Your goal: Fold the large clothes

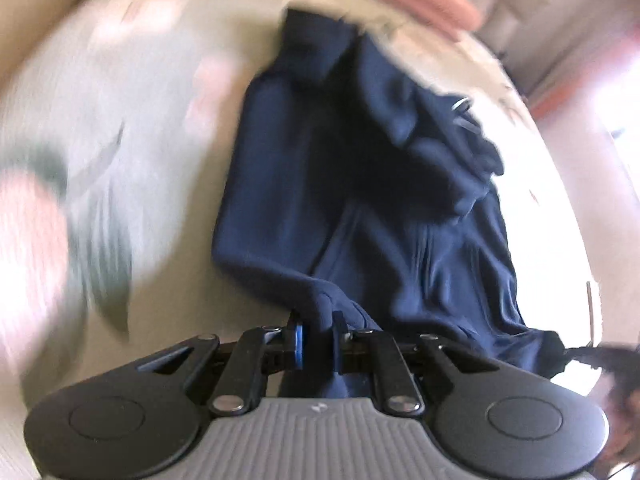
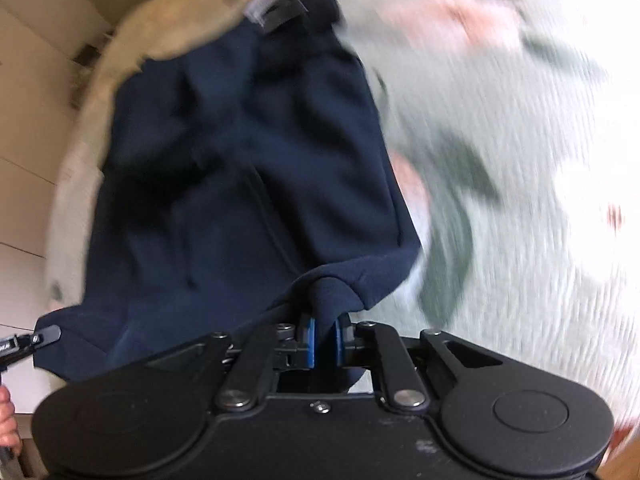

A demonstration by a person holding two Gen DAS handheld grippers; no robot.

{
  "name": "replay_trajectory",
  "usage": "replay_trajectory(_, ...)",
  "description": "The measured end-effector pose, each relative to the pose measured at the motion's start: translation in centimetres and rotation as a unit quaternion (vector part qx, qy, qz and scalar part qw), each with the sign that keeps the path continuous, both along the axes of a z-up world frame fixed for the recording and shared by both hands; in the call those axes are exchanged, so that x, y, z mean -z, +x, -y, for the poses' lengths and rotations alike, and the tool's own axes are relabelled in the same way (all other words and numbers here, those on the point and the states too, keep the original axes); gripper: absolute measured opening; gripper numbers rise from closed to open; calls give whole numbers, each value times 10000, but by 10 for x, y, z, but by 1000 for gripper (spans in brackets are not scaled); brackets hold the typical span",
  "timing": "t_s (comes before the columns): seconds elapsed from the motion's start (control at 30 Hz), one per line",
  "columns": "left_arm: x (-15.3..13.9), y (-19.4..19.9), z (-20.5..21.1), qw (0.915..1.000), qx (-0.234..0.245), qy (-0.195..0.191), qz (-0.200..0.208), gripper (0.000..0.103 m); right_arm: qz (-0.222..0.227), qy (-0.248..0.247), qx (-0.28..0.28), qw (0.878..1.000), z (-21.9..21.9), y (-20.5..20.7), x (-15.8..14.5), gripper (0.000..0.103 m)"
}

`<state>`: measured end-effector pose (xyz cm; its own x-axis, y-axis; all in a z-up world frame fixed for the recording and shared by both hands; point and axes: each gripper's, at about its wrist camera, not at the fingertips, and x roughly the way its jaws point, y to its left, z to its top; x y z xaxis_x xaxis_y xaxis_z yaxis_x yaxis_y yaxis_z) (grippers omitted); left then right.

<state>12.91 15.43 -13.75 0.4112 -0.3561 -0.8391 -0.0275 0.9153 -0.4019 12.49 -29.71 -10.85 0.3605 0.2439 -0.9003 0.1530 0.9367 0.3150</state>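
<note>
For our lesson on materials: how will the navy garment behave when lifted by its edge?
Probably floppy: the navy garment bunches between the left gripper and right gripper. Likely sags between both grips; its creases suggest soft cloth.

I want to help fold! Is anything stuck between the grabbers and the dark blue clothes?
No. Both the left gripper and right gripper already pinch the navy blue fabric garment directly; nothing else sits between.

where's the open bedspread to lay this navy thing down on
Both grippers, left gripper and right gripper, pinch the near edge of the navy blue fleece garment. In the left wrist view, free room is the pale green floral bedspread left of the garment. Crowded: the bunched folds with a metal ring on its right, near the bed's edge.
</note>
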Motion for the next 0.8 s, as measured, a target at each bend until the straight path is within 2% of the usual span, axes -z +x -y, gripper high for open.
replay_trajectory(0.1,-34,36,-1,9977,-38,-59,673,14,587,76,-17,9982,6,40,-31,12)
replay_trajectory(0.17,-52,69,-4,9931,-130,-13,1168,12,944,155,51,9954,12,71,-42,12)
replay_trajectory(0.3,-57,154,-6,9816,-406,-76,1864,14,1550,50,58,9879,9,153,-52,13)
replay_trajectory(0.33,-59,169,-4,9796,-480,13,1949,20,1619,-88,49,9868,4,174,-50,16)
replay_trajectory(0.4,-51,205,-7,9792,-611,251,1921,23,1413,-121,208,9897,7,214,-41,52)
replay_trajectory(0.47,-33,228,-5,9824,-568,413,1729,33,1426,-14,320,9893,15,230,-41,55)
replay_trajectory(0.5,-29,234,-9,9843,-577,459,1605,34,1548,-51,345,9873,16,232,-42,65)
replay_trajectory(0.53,-20,237,-10,9856,-545,513,1514,35,1618,-193,378,9859,20,233,-41,69)
replay_trajectory(0.57,-14,240,-13,9864,-470,568,1472,38,1644,-374,365,9850,21,234,-37,73)
replay_trajectory(0.63,-5,248,-14,9872,-215,768,1379,38,1536,-622,187,9860,20,242,-27,73)
replay_trajectory(0.7,-4,255,-21,9860,-209,852,1416,42,1393,-691,34,9878,20,254,-11,73)
replay_trajectory(0.77,-2,265,-32,9870,-216,668,1445,53,1302,-688,-117,9890,15,264,3,73)
replay_trajectory(0.8,-3,270,-37,9876,-179,567,1456,55,1297,-718,-189,9888,10,270,8,73)
